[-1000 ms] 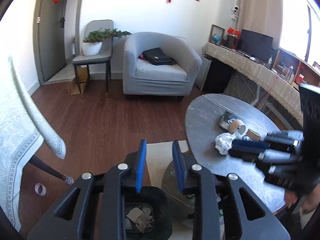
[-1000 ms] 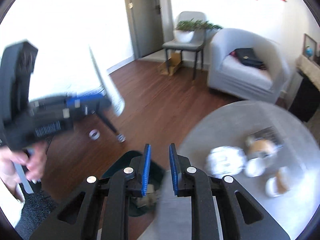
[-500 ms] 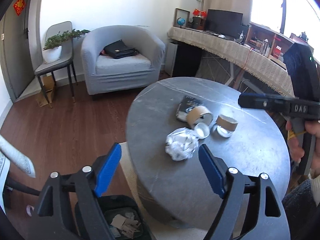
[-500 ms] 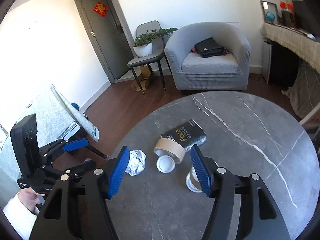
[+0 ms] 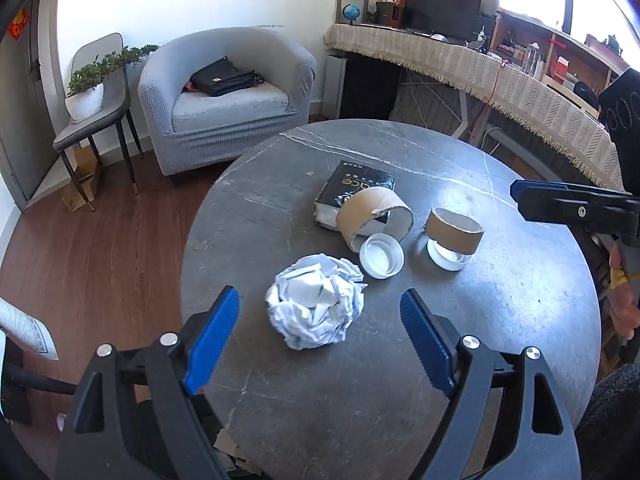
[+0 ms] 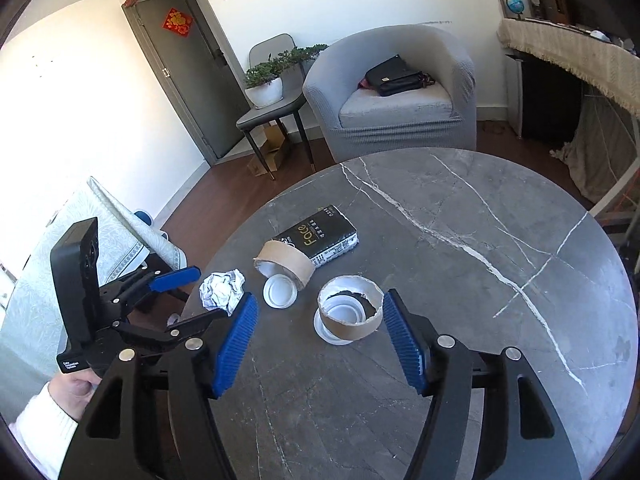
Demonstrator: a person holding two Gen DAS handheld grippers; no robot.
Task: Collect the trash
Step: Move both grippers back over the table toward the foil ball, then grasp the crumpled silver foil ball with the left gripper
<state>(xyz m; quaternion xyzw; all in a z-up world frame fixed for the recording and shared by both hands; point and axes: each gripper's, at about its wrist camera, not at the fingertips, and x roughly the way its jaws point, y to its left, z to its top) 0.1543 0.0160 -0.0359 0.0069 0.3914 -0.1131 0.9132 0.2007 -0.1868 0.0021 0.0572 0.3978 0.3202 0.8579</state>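
Grey marble is spreading round under both views: a tabletop [image 5: 500, 320] veined in white, carrying a small cluster of rubbish. At about 9 o'clock in that cluster, a crumpled paper ball [image 5: 316, 304] is lying between the spread blue pads of the left tool [image 5: 320, 328], which is standing wide open with nothing pressed on either side. Just beside the ball, toward 1 o'clock, a white plastic lid [image 5: 381, 257] is resting against a torn cardboard tape ring [image 5: 374, 216] that is leaning on a black tissue pack [image 5: 354, 192]. Further right, a second cardboard ring [image 6: 349, 314] is standing upright on another white lid [image 6: 332, 334], apart from the first group. The right tool [image 6: 320, 340] is hovering over it, jaws opening, the ring sitting just ahead of the gap between the pads and untouched. At 12 o'clock beyond the tabletop, a grey armchair [image 5: 224, 92] is holding a black bag [image 5: 224, 78].
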